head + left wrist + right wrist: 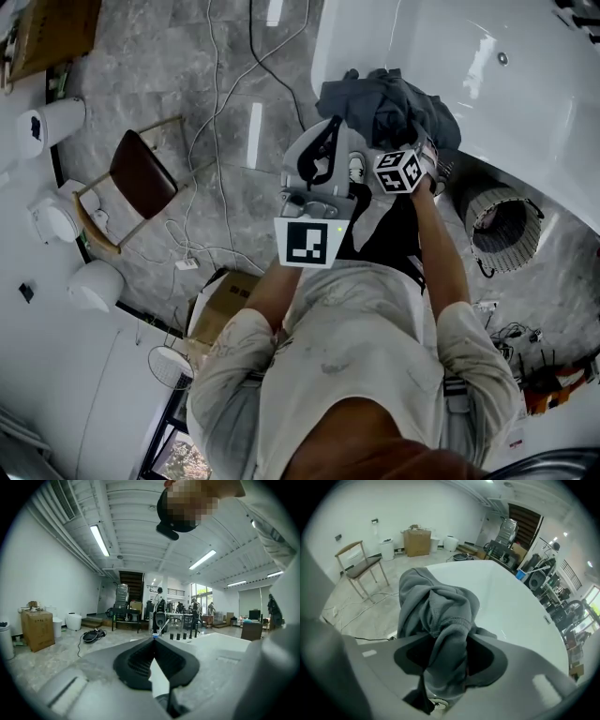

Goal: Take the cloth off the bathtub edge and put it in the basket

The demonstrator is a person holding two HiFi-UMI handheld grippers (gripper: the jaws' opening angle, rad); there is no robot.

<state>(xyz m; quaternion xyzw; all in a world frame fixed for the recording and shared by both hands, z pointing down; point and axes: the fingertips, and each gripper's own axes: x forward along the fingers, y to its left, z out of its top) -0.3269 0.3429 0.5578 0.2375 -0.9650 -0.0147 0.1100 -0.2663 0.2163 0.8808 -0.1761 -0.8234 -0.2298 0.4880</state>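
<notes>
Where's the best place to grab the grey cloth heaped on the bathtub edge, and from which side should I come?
Grip the grey cloth at its raised, bunched fold, coming steeply down from the floor side of the bathtub. That ridge stands proud of the smooth rim, so jaws should close on fabric only. The right gripper pinches it there.

grey marble floor [141, 94], wooden chair [141, 183], white wall [42, 573]
</notes>
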